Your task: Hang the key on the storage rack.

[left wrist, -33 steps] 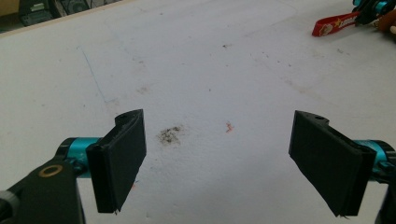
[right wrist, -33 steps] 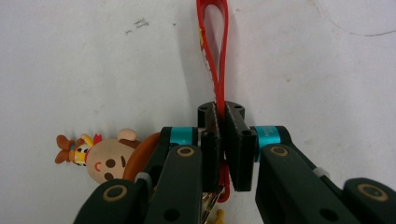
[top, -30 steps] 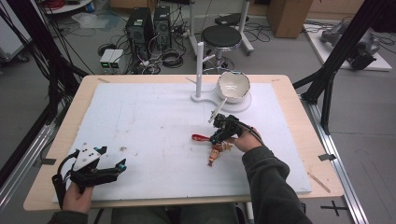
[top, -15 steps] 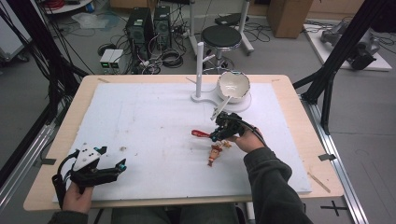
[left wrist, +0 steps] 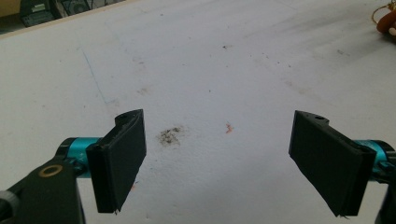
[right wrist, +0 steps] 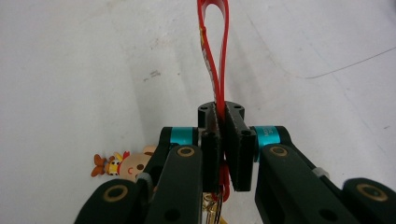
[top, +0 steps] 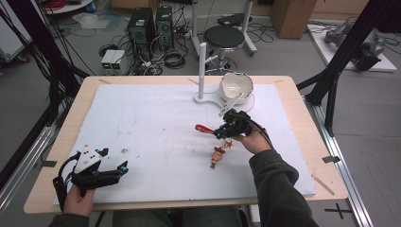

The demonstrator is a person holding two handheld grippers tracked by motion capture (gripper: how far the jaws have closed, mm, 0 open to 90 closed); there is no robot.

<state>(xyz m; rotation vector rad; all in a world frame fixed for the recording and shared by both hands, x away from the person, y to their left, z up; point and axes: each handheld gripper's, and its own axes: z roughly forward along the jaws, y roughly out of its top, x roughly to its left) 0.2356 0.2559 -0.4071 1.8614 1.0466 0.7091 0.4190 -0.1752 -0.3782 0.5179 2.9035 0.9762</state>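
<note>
- Presently, right gripper (top: 218, 132) sits right of centre over the white mat (top: 156, 123), jaws pressed together on a red strap (top: 204, 128) whose loop sticks out past the tips toward the left.
- In the right gripper view the red strap (right wrist: 215, 51) runs up from between the closed jaws; gold hardware hangs below them.
- A small figure charm (top: 217, 155) lies on the mat just beside the right hand (top: 253, 140); in the right gripper view it (right wrist: 123, 165) peeks out left of the jaws.
- Left gripper (top: 124, 168) rests at the near left corner of the mat, held by the left hand (top: 78, 198), jaws spread wide, nothing between them.
- Left gripper view: bare, stained mat between its jaws.
- White bowl (top: 236, 85) and white post stand (top: 202, 71) at the far edge, well apart from both grippers.
</note>
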